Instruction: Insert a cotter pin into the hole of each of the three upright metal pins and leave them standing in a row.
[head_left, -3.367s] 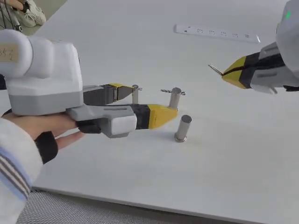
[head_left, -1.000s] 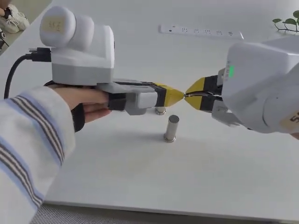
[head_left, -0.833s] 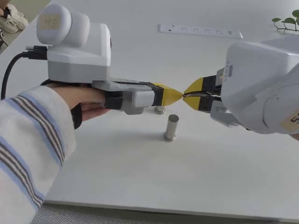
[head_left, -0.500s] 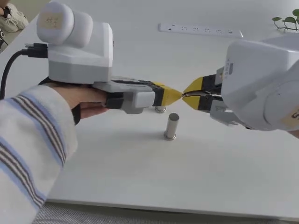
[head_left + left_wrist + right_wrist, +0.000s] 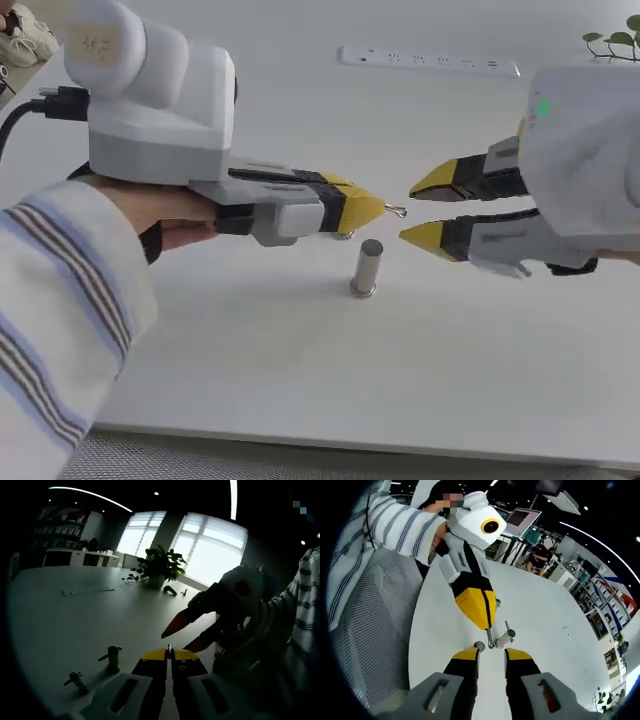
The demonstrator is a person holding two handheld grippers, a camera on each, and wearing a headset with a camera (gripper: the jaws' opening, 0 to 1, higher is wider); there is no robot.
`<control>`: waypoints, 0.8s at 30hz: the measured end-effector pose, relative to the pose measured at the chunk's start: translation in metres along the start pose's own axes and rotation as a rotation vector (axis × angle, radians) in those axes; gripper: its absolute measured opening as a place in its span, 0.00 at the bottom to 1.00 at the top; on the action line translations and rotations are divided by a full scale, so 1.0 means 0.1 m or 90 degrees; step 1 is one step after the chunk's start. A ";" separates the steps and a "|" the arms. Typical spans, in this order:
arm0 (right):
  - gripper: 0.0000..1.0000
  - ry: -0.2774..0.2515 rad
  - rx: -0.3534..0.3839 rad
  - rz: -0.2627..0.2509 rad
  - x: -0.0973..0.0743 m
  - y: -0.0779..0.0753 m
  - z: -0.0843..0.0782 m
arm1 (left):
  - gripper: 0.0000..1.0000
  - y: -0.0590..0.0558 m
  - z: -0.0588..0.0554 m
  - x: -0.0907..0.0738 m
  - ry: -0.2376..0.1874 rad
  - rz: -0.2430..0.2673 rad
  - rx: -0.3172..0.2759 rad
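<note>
My left gripper (image 5: 382, 209) is shut on a thin cotter pin (image 5: 397, 211) whose looped end pokes out past the yellow tips. Facing it, just apart from the cotter pin, my right gripper (image 5: 421, 210) stands open. A bare upright metal pin (image 5: 367, 268) stands on the white table (image 5: 300, 370) below the tips. In the left gripper view, two upright pins (image 5: 114, 659) (image 5: 76, 680) each carry a cotter pin, and the held cotter pin (image 5: 169, 648) sits between my shut left gripper (image 5: 169, 653). In the right gripper view, the cotter pin (image 5: 490, 637) hangs beyond my open right gripper (image 5: 491, 655).
A white power strip (image 5: 430, 60) lies at the far side of the table, with a plant (image 5: 612, 42) at the far right corner. The table's front edge (image 5: 300, 440) runs close below. A hand in a striped sleeve (image 5: 60, 300) holds the left gripper.
The right gripper, earlier shut on the cotter pin tip to tip with the left gripper, has opened and drawn back a little to the right. The cotter pin stays in the left gripper.
</note>
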State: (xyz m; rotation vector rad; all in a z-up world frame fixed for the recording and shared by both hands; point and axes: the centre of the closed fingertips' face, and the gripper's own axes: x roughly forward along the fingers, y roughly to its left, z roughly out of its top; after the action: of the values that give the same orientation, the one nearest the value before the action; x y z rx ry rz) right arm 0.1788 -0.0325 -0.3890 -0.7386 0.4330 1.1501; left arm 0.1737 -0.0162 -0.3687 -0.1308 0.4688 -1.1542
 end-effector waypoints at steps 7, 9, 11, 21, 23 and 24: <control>0.14 -0.066 0.120 0.096 -0.02 0.09 0.08 | 0.00 -0.11 0.03 -0.05 -0.005 -0.030 0.070; 0.13 -0.072 0.128 0.107 -0.03 0.13 0.10 | 0.00 -0.14 0.04 -0.06 -0.007 -0.039 0.089; 0.12 -0.080 0.143 0.120 -0.03 0.15 0.11 | 0.00 -0.18 0.04 -0.08 -0.008 -0.051 0.111; 0.04 -0.102 0.172 0.161 -0.02 0.27 0.16 | 0.00 -0.27 0.05 -0.07 -0.005 -0.076 0.149; 0.03 -0.106 0.175 0.164 -0.03 0.27 0.17 | 0.00 -0.27 0.03 -0.08 0.000 -0.081 0.153; 0.02 -0.108 0.176 0.164 -0.04 0.27 0.17 | 0.00 -0.27 0.03 -0.08 0.000 -0.084 0.156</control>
State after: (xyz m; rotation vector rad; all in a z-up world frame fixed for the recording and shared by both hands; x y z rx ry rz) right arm 0.1510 -0.0166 -0.3830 -0.3483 0.5414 1.3489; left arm 0.1499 -0.0206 -0.3544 0.0510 0.3187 -1.3314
